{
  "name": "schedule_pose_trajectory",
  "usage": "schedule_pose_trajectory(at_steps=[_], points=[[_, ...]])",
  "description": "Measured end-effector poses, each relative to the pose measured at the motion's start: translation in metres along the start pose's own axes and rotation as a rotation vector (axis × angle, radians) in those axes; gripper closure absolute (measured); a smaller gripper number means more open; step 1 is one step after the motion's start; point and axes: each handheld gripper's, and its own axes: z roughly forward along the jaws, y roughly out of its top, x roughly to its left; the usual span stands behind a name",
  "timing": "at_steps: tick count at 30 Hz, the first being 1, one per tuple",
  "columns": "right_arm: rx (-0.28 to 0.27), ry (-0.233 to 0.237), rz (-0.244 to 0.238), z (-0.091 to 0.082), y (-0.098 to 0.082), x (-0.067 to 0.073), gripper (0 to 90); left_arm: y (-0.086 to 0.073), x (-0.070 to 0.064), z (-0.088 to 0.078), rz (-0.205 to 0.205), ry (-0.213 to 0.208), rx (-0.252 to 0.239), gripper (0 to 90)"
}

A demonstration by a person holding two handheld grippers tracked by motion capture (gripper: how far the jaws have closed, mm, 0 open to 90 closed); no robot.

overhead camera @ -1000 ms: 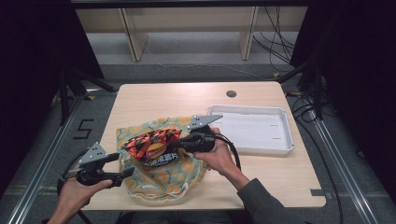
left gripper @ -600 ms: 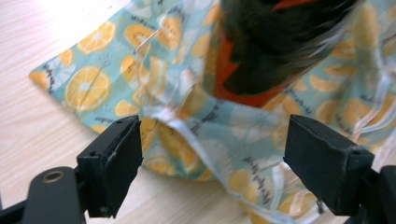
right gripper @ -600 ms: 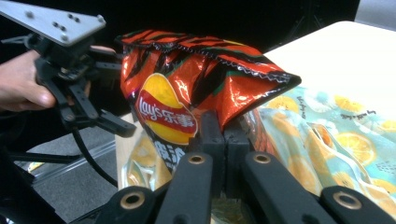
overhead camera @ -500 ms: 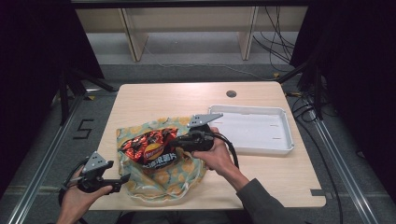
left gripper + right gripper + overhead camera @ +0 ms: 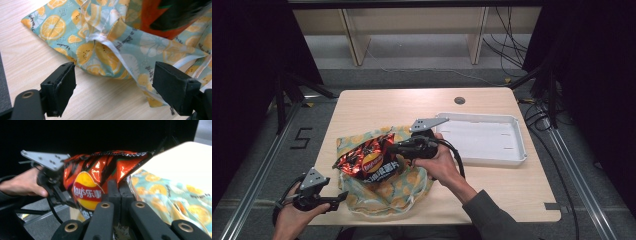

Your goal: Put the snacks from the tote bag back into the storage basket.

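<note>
The right claw (image 5: 398, 148) is clamped on a red Lay's chip bag (image 5: 367, 161), held over the orange-print drawstring bag (image 5: 384, 190) that lies by the near edge of the tabletop (image 5: 377, 107), left of the middle. The left claw (image 5: 337, 199) stands open at the near left corner, just beside the cloth. A white tray (image 5: 484, 140) sits empty by the right edge; grey floor and dark curtains surround it.
</note>
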Motion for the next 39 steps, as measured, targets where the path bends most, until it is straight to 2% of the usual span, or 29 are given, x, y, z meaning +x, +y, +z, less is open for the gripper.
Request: schedule_pose_trajectory(at_steps=[1, 3, 4, 5, 6, 8, 9, 11, 12, 13, 14, 18, 19, 20, 22, 23, 24, 27, 29, 30, 31, 34, 37, 39], points=[[-0.012, -0.004, -0.038, 0.000, 0.003, 0.000, 90.0, -0.001, 0.001, 0.000, -0.002, 0.002, 0.000, 18.1], [-0.022, 0.020, 0.007, 0.000, 0.007, 0.004, 90.0, -0.001, 0.002, 0.000, -0.011, 0.006, -0.002, 18.0], [-0.026, 0.016, -0.008, 0.000, 0.009, 0.004, 90.0, -0.002, 0.000, 0.003, -0.039, 0.034, -0.026, 17.9], [-0.036, 0.018, 0.003, -0.001, 0.012, 0.006, 90.0, -0.002, 0.001, 0.003, -0.034, 0.031, -0.019, 17.9], [-0.041, 0.015, -0.008, -0.001, 0.015, 0.006, 90.0, -0.002, 0.003, 0.000, -0.007, 0.017, 0.005, 18.0], [-0.064, 0.042, -0.003, -0.001, 0.021, 0.010, 90.0, -0.002, 0.003, 0.001, -0.006, 0.011, 0.004, 17.9], [-0.059, 0.028, -0.005, -0.004, 0.024, 0.012, 90.0, -0.002, 0.003, 0.001, -0.006, 0.011, 0.003, 18.0], [-0.081, 0.049, -0.012, -0.005, 0.030, 0.015, 90.0, -0.002, 0.003, 0.001, -0.008, 0.008, 0.002, 17.9], [-0.081, 0.043, -0.022, -0.006, 0.032, 0.015, 90.0, -0.002, 0.001, 0.003, -0.038, 0.022, -0.020, 17.9], [-0.086, 0.042, -0.015, -0.009, 0.036, 0.016, 90.0, -0.002, 0.001, 0.003, -0.045, 0.009, -0.026, 18.0], [-0.102, 0.029, -0.033, -0.011, 0.038, 0.015, 90.0, -0.002, 0.001, 0.003, -0.039, 0.008, -0.023, 18.0], [-0.117, 0.023, -0.034, -0.021, 0.045, 0.014, 90.0, -0.002, 0.001, 0.002, -0.034, 0.008, -0.031, 18.0], [-0.129, 0.014, -0.048, -0.024, 0.046, 0.012, 90.0, -0.002, 0.001, 0.003, -0.040, 0.001, -0.049, 17.9], [-0.126, 0.004, -0.024, -0.028, 0.048, 0.012, 90.0, -0.001, 0.001, 0.001, -0.027, 0.002, -0.052, 18.0], [-0.144, 0.001, -0.045, -0.035, 0.050, 0.008, 90.0, -0.001, 0.001, 0.001, -0.030, 0.000, -0.055, 17.9], [-0.145, -0.019, -0.045, -0.041, 0.052, 0.006, 90.0, -0.001, 0.001, 0.001, -0.029, 0.001, -0.054, 17.9], [-0.153, -0.027, -0.047, -0.045, 0.053, 0.004, 90.0, -0.001, 0.003, -0.001, 0.008, -0.003, -0.027, 17.9], [-0.173, -0.057, -0.033, -0.064, 0.057, -0.004, 90.0, 0.000, 0.004, -0.002, 0.006, -0.007, -0.029, 17.9], [-0.184, -0.095, -0.026, -0.079, 0.059, -0.010, 90.0, 0.000, 0.004, -0.002, 0.002, -0.005, -0.032, 17.9], [-0.186, -0.105, -0.003, -0.084, 0.059, -0.011, 90.0, 0.000, 0.004, -0.003, 0.002, 0.000, -0.034, 17.8], [-0.192, -0.125, -0.022, -0.090, 0.060, -0.015, 90.0, 0.000, 0.004, -0.003, 0.000, 0.001, -0.034, 17.8], [-0.212, -0.177, -0.016, -0.108, 0.060, -0.026, 90.0, 0.000, 0.005, -0.002, 0.003, -0.002, -0.031, 17.9], [-0.196, -0.238, 0.011, -0.125, 0.057, -0.036, 90.0, 0.000, 0.004, -0.002, 0.003, 0.004, -0.030, 17.8], [-0.204, -0.275, 0.009, -0.135, 0.053, -0.044, 90.0, 0.000, 0.004, -0.002, 0.005, 0.003, -0.030, 17.9]])
